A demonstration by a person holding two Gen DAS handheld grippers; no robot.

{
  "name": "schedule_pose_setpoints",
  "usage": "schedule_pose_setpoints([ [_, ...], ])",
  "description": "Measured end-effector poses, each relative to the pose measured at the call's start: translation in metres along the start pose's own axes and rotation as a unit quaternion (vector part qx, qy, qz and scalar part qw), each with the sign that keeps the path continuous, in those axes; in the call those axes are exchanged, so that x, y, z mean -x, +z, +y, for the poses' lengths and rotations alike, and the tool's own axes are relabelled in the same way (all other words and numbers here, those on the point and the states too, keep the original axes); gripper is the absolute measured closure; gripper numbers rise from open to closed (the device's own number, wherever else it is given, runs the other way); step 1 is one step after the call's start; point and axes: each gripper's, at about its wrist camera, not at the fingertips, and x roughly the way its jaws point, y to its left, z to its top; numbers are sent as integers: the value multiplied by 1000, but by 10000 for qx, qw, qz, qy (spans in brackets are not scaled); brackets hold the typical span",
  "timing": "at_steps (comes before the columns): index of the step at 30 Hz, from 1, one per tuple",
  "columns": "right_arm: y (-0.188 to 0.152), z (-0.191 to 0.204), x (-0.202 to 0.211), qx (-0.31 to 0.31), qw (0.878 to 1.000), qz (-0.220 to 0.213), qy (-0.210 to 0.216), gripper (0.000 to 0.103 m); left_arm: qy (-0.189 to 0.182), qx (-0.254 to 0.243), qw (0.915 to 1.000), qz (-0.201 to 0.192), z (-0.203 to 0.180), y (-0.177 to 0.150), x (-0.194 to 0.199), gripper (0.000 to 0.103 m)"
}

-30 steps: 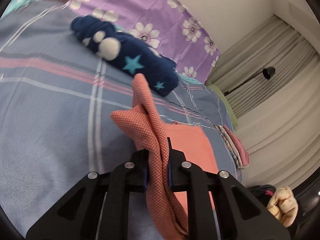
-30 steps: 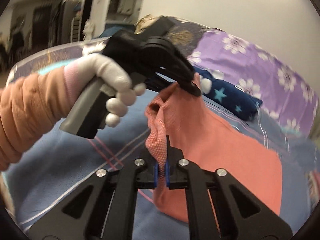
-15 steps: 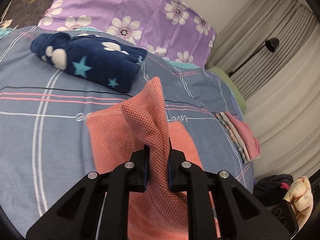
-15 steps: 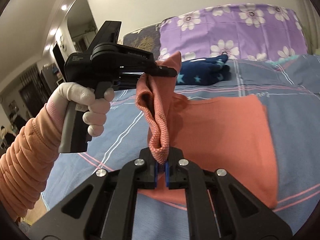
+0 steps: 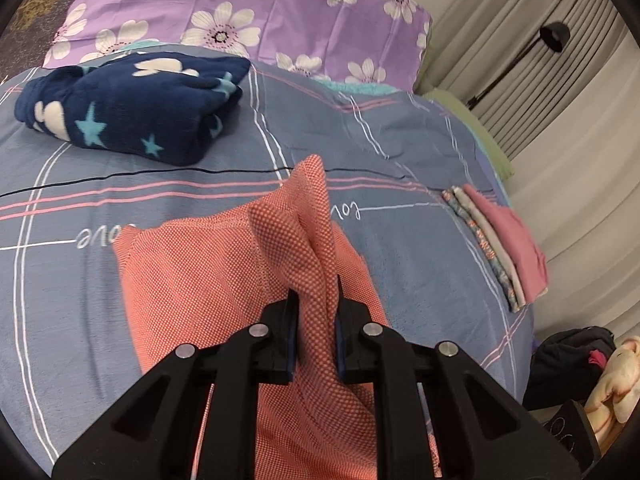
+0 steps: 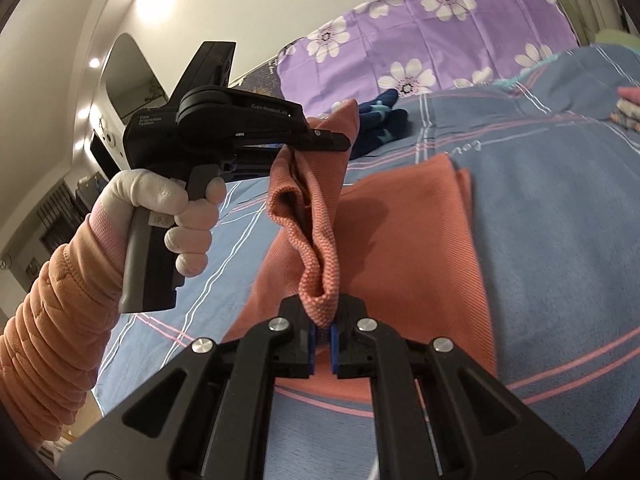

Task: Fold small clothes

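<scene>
A salmon-orange garment (image 5: 208,276) lies partly spread on the blue-grey bedspread (image 5: 400,152). My left gripper (image 5: 314,312) is shut on one bunched edge of it and holds that edge above the bed. My right gripper (image 6: 322,332) is shut on another edge of the same garment (image 6: 408,240), which hangs folded over itself between the two. The left gripper also shows in the right wrist view (image 6: 324,140), held in a white-gloved hand, to the upper left.
A rolled navy star-print fleece (image 5: 132,108) lies at the back left. A stack of folded small clothes (image 5: 500,240) sits at the bed's right edge. A purple flowered pillow (image 5: 256,12) is at the head. Dark clothes (image 5: 568,356) and a plush toy (image 5: 616,392) lie beyond the right edge.
Both grippers have carried the held edge forward over the rest of the garment. The lifted cloth now hangs lower and more of it lies spread on the bed.
</scene>
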Motion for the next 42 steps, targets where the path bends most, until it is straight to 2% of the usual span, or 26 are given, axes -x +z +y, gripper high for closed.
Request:
schedule_pose_setpoints([
  [11,-10,-35,10,-531,9984,105,154,98,334,-386,9983,273,-34,-5,-42,89],
  [16,-16,-41,14,-679,9974,128,209,98,604,-548,9960,371,-49,-5,-58,89],
  [23,-18,-50,17,-855,9960,135,226,98,1062,-955,9887,452,-71,-9,-78,90],
  [29,-21,-58,16,-1020,9944,164,242,98,1350,-1048,9839,516,-78,-9,-90,90],
  [32,-22,-61,15,-1092,9935,194,254,98,1566,-1268,9781,526,-86,-13,-99,90],
  [35,-23,-66,13,-1189,9922,251,286,98,1651,-1368,9753,535,-90,-15,-105,87],
  [37,-26,-70,11,-1281,9907,323,329,97,1629,-1390,9755,496,-93,-16,-104,75],
  [40,-29,-76,7,-1438,9878,440,396,96,1465,-1492,9777,197,-102,-18,-82,66],
  [42,-29,-79,5,-1511,9864,488,436,96,1454,-1652,9755,-57,-108,-22,-64,63],
])
